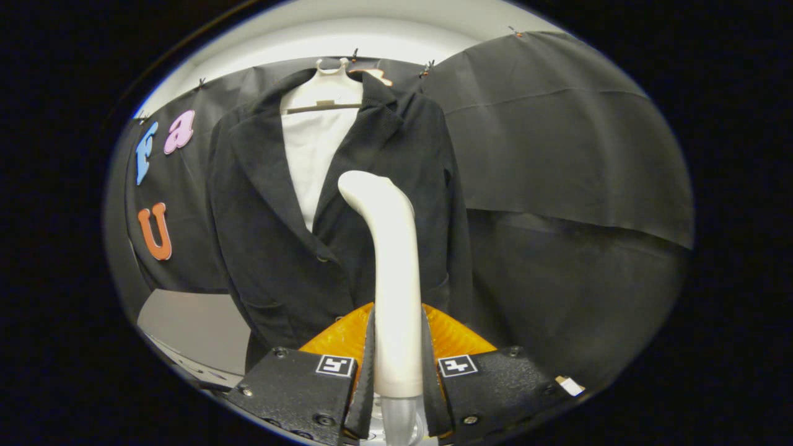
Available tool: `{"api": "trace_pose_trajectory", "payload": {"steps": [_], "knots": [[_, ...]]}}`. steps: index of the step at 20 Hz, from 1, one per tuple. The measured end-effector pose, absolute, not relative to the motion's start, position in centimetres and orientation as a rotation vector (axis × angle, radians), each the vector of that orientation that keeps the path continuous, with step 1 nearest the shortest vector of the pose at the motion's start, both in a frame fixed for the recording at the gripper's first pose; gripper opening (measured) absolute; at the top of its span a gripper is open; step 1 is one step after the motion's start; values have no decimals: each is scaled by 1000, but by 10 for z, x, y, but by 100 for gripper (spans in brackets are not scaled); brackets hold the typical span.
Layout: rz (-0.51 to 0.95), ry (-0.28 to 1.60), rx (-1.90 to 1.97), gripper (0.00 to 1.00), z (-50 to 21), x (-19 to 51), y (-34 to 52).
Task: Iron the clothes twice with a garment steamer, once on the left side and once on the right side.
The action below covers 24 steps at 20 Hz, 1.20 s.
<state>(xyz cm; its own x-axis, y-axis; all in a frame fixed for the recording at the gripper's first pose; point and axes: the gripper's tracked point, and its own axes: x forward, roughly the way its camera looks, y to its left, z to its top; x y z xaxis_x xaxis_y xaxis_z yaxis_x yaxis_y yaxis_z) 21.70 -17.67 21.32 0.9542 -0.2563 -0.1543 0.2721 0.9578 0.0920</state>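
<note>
The white steamer (389, 272) is clenched upright between both fingers of the tool (397, 371), its head near the black jacket (272, 248) hung on the hanger (328, 93). The head should be kept close to the cloth and drawn evenly down one side, then the other.

From my claw's camera the booth looked dim, with the only strong light spilling from a pale ceiling band above the dark cloth wall. That light put a soft sheen on the cream steamer handle (394, 272) clamped between my fingers (362, 365), and it lit the white hanger (323, 93) and lining brightly. The black jacket (279, 248) swallowed detail, its folds barely readable. The fisheye lens bowed everything outward toward the rim, where sharpness fell off; my gripper (396, 371) up close was slightly soft.
</note>
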Motion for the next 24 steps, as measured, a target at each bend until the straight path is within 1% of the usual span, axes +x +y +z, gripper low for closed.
{"api": "trace_pose_trajectory", "payload": {"steps": [12,24], "knots": [[-252,258,80,36,144,214,-164],[-255,345,62,36,97,209,-167]]}}
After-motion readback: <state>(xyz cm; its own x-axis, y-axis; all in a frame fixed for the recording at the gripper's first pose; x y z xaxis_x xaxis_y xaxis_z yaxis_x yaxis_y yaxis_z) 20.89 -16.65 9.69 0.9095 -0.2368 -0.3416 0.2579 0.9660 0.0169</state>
